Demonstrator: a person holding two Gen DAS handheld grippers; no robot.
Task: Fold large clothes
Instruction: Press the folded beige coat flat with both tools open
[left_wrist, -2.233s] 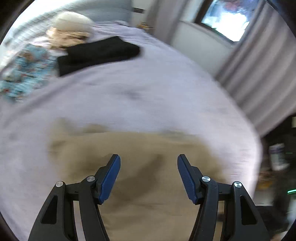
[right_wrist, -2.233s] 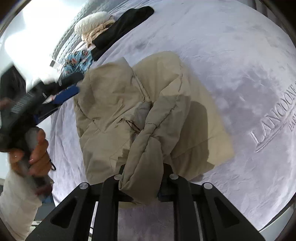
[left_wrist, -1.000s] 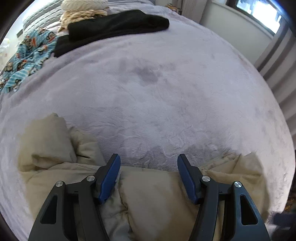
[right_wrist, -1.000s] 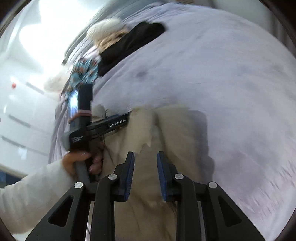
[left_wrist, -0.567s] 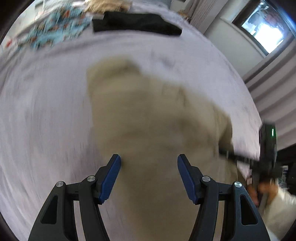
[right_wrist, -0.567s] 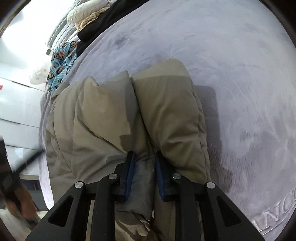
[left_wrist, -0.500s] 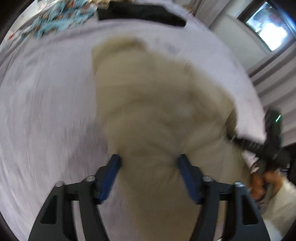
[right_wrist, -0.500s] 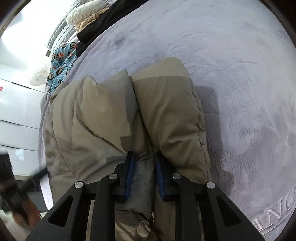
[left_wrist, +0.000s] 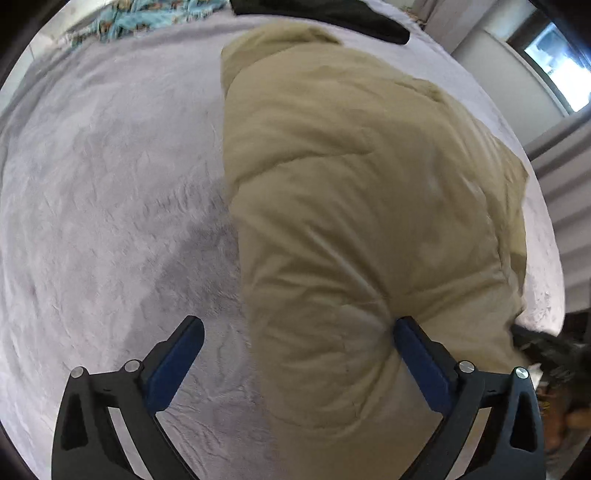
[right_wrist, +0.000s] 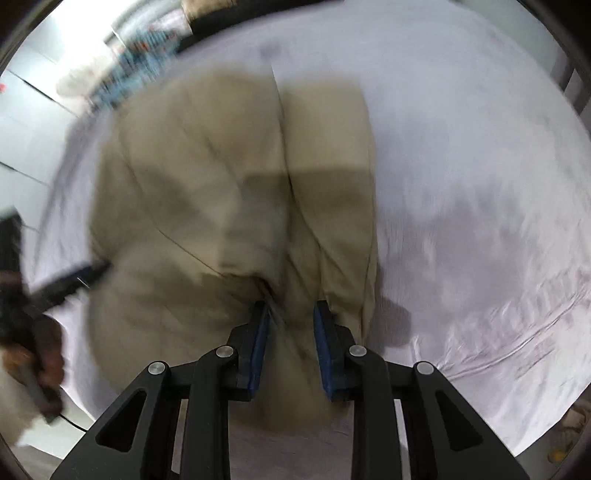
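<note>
A puffy tan jacket (left_wrist: 351, 203) lies folded in a thick bundle on the lilac bed blanket (left_wrist: 110, 184). My left gripper (left_wrist: 298, 326) hovers over the bundle's near left edge, jaws opening wide. Its right pad (left_wrist: 417, 354) rests against a crease; its left pad stands over bare blanket. In the blurred right wrist view, the jacket (right_wrist: 221, 184) fills the middle, and my right gripper (right_wrist: 291, 308) pinches a bunched fold at its near end, the jaws easing open a little with fabric still between the pads. The left gripper (right_wrist: 70, 284) shows at that view's left edge.
A black garment (left_wrist: 321, 14) and a blue patterned cloth (left_wrist: 147, 11) lie at the bed's far end. A window (left_wrist: 554, 66) and curtains are at the right. The blanket (right_wrist: 461, 147) stretches bare to the jacket's right, with embossed lettering near the bed's edge.
My left gripper swept from the jacket's far edge to its near left side and its jaws spread wider. My right gripper dropped onto the bundle and took hold of a fold.
</note>
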